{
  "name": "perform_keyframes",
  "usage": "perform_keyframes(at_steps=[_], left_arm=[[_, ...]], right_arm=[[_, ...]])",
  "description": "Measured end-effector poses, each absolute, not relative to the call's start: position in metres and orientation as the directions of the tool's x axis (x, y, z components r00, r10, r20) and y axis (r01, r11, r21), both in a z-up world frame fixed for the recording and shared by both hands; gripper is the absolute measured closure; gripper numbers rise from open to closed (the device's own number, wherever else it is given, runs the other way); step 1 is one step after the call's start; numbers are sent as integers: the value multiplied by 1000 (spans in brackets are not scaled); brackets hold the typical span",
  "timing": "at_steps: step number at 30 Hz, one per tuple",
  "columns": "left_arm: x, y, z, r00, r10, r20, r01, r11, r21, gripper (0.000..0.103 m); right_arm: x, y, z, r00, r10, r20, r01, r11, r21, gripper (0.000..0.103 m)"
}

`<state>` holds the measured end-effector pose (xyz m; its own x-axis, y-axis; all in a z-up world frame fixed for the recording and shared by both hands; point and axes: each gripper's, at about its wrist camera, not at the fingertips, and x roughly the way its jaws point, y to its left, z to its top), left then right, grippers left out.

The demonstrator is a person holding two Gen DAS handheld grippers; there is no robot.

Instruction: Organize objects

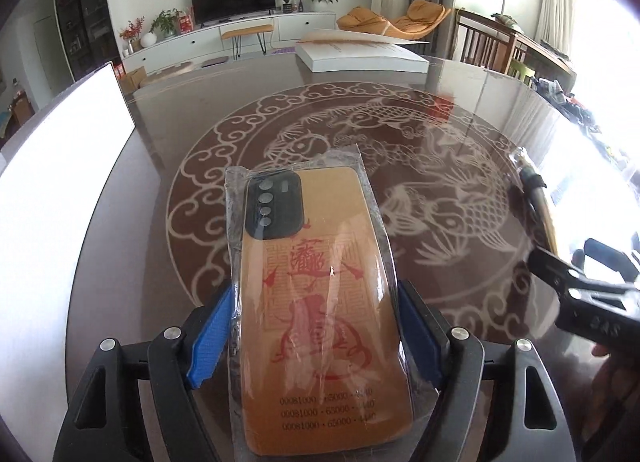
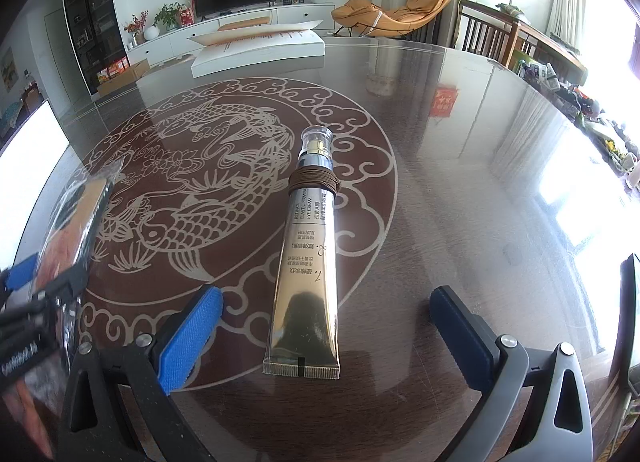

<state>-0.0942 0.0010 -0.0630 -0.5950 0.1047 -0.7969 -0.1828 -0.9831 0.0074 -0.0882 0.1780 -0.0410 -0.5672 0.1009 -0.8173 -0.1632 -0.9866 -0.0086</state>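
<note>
Phone case: orange, red print, sealed in a clear plastic sleeve (image 1: 316,294); sits between the blue pads of the left gripper (image 1: 316,326), above the tabletop (image 1: 460,110).
Left gripper state: both pads bear on the sleeve's long edges, so I read it as gripping the sleeved case; last jaw change too slight to call as motion.
Risk, left: slick film could slide against the pads, or the case could shift inside the loose sleeve; a tilt would let it drop onto the glass surface.
Eye cream tube: gold tube with brown cord wound near its clear cap (image 2: 306,258), lying flat on the tabletop between the fingers of the right gripper (image 2: 326,336).
Right gripper state: jaws wide apart, pads clear of the tube on both sides, holding nothing.
Risk, right: round tube may roll or skid on the glossy top if one pad touches first; closing low at the crimped end could pinch it askew.
Risk, both: the two grippers are near each other and could collide.
Containers: white open box (image 2: 256,50) at the far edge, lid raised; contents cannot be seen.
</note>
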Motion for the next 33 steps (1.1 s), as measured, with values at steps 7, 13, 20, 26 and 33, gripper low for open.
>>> perform_keyframes(at_steps=[7, 13, 20, 26, 33], left_arm=[[-80, 9, -66, -572, 84, -816, -151, -989, 4, 0], [-79, 8, -65, -572, 84, -816, -150, -989, 3, 0], [-79, 8, -66, -572, 84, -816, -150, -989, 3, 0], [-79, 8, -66, -572, 85, -816, -150, -989, 3, 0], [-79, 8, -66, -572, 85, -816, -150, -989, 2, 0]], right_arm=[[-88, 178, -41, -567, 101, -817, -163, -987, -9, 0], [-88, 178, -41, -567, 101, -817, -163, -987, -9, 0], [-88, 178, -41, -567, 101, -817, -163, -987, -8, 0], [-88, 178, -41, -567, 101, -817, -163, -987, -9, 0], [-88, 178, -41, -567, 101, -817, -163, -987, -8, 0]])
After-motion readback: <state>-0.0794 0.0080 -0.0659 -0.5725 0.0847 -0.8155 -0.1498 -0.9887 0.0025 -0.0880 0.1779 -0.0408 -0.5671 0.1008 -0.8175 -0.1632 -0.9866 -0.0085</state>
